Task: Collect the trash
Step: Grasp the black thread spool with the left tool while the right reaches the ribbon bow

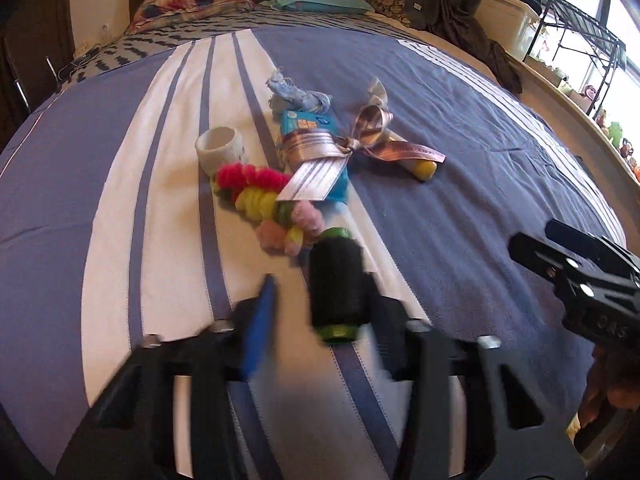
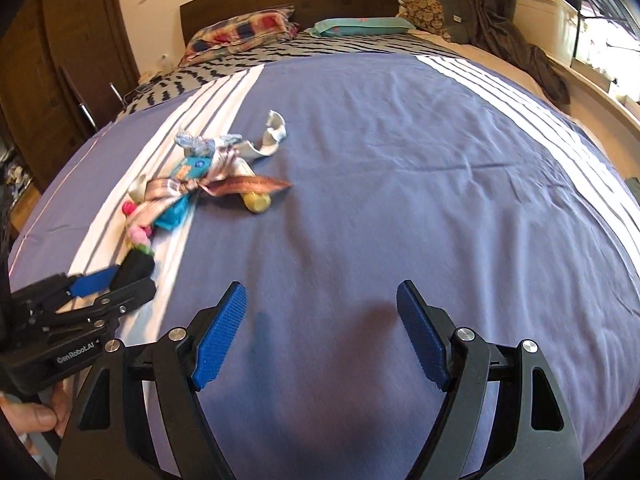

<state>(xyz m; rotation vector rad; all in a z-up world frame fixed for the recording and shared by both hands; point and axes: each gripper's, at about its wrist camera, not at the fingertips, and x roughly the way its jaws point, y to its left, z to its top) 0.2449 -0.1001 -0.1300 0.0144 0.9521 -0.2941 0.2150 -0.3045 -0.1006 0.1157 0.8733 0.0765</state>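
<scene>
So we've got a bed (image 2: 400, 184) with a blue and white striped cover, and a little heap of junk on it over by the white stripes. The left gripper (image 1: 320, 304) is pinching a black spool (image 1: 338, 284) with green ends, right at the near end of that heap. In its own camera the spool is blurry, and the blue pad (image 1: 260, 320) on one side looks a bit off it, so the pinch reads better from the other camera, where the spool (image 2: 136, 266) sits clamped between the fingers of the left gripper (image 2: 116, 280).

The left camera gives the good look at the heap: just past the spool there's a string of pink, yellow and red pompoms (image 1: 260, 200), a white tape roll (image 1: 221, 148) beyond those, a blue packet (image 1: 316, 152) with a shiny ribbon bow (image 1: 360, 136) on top, a frayed light blue rag (image 1: 292, 92) at the far end, and a yellow-capped tube (image 1: 424, 168) poking out from under the ribbon. From the right camera most of that is squashed together and the tape roll is hard to pick out.

The right gripper (image 2: 320, 340) is spread wide with nothing in it, hanging over plain blue cover well away from the spool. Only the right view shows a hand (image 2: 36, 416) under the left gripper's handle.
</scene>
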